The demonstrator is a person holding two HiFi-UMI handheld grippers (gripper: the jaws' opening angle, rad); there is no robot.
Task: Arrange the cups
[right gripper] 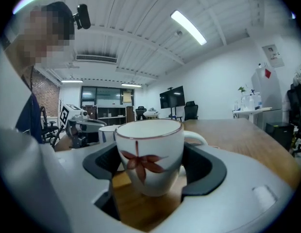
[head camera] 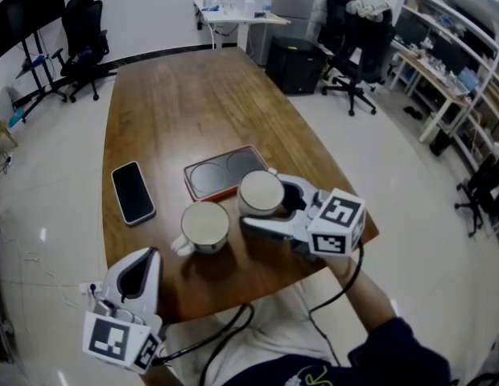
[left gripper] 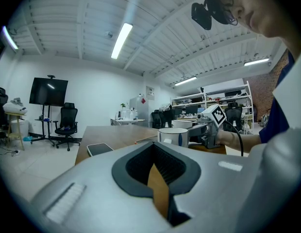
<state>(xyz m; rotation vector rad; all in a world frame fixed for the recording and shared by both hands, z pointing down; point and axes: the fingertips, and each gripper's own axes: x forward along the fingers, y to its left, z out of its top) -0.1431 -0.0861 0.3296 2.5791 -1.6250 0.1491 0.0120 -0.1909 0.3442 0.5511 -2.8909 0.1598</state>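
Two white cups stand near the front edge of the wooden table [head camera: 193, 103]. One cup [head camera: 205, 226] stands free at the left, its handle toward the table edge; the left gripper view shows this cup [left gripper: 174, 136] a short way ahead. The other cup [head camera: 261, 193], painted with a red flower [right gripper: 141, 161], stands on the table between the jaws of my right gripper [head camera: 260, 201] [right gripper: 150, 176], which is open; a little wood shows beside the cup. My left gripper [head camera: 153, 253] [left gripper: 157, 171] hovers off the table's front edge, shut and empty.
A black phone [head camera: 133, 191] lies left of the cups. A dark tray with a red rim [head camera: 225, 171] lies just behind them. A cable [head camera: 225, 328] runs in front of the person. Office chairs [head camera: 84, 43] and desks stand around the table.
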